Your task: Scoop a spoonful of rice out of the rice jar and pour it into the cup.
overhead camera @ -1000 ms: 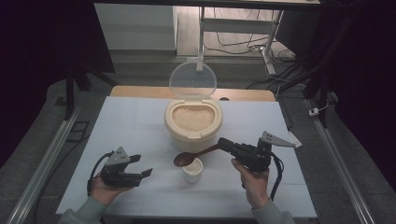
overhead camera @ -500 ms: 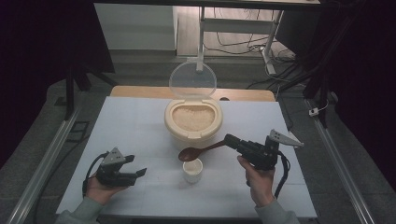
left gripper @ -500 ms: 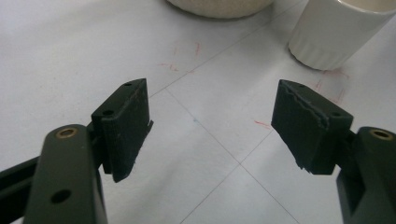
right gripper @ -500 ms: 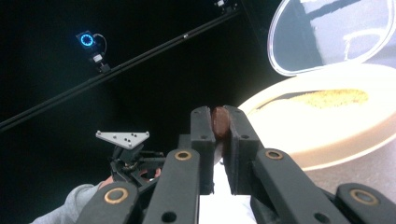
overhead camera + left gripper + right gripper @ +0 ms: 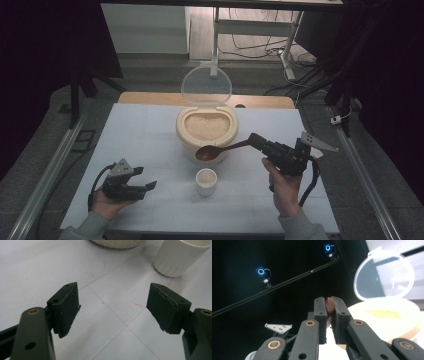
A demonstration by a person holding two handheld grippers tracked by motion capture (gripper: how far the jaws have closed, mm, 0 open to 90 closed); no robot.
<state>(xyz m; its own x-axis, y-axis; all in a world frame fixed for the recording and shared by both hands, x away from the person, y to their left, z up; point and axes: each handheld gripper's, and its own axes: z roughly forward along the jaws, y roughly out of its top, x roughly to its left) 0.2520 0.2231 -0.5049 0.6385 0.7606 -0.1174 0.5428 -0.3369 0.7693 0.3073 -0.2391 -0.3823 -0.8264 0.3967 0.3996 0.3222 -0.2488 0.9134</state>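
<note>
- Brown wooden spoon point(image 5: 220, 150) clamped by its handle end in the right gripper point(image 5: 257, 141), bowl of the spoon raised over the front rim of the rice container point(image 5: 206, 134), just above and behind the cup point(image 5: 206, 181).
- In the right gripper view, jaws of the right gripper point(image 5: 328, 305) pressed tight on the spoon point(image 5: 329, 305), only its brown end showing between the pads.
- Cream container holds pale rice point(image 5: 206, 125), with its clear round lid point(image 5: 206, 86) standing upright at the back edge; seen again in the right gripper view as the container point(image 5: 387, 315) and lid point(image 5: 384, 277) beyond the jaws.
- Small white cup stands on the white table point(image 5: 140, 135), just in front of the container and apart from both grippers.
- Left gripper point(image 5: 149, 186) held low over the front left of the table, pointing toward the cup, well apart from it.
- In the left gripper view, left gripper point(image 5: 112, 307) spread wide with nothing between the pads, bare table point(image 5: 37, 270) under it, the ribbed cup point(image 5: 180, 257) at the upper right.
- Jaws of the left gripper have just been easing a little wider, still with nothing between them.
</note>
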